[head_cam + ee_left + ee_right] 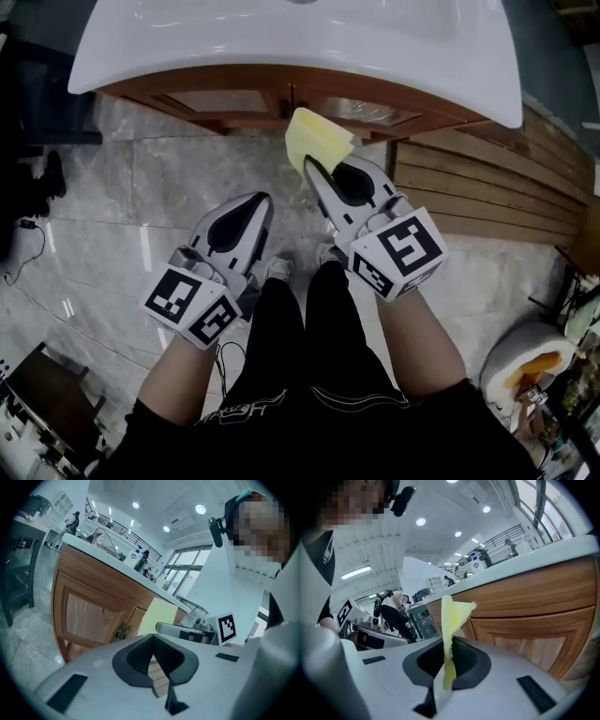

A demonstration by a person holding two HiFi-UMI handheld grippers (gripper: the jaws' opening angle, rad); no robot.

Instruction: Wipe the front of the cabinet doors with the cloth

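Yellow cloth point(317, 141): pinched upright in right tongs point(312, 169), which clenched its lower edge; stood just below desk point(187, 47) front edge, close before cabinet doors point(216, 101). Left tongs point(265, 199): clenched, empty, hung apart from cloth.

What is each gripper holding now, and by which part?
The right gripper is shut on the yellow cloth, pinching its lower part. The left gripper holds nothing.

Head view: I look steeply down over the left gripper point(263, 201) and the right gripper point(312, 171), with the cabinet point(253, 101) front just ahead.
Left gripper view: I look along its jaws and slightly upward, cabinet near on my left.
Right gripper view: likewise, cabinet near on my right.
Shared: the cabinet and the yellow cloth point(317, 139) show in all three.
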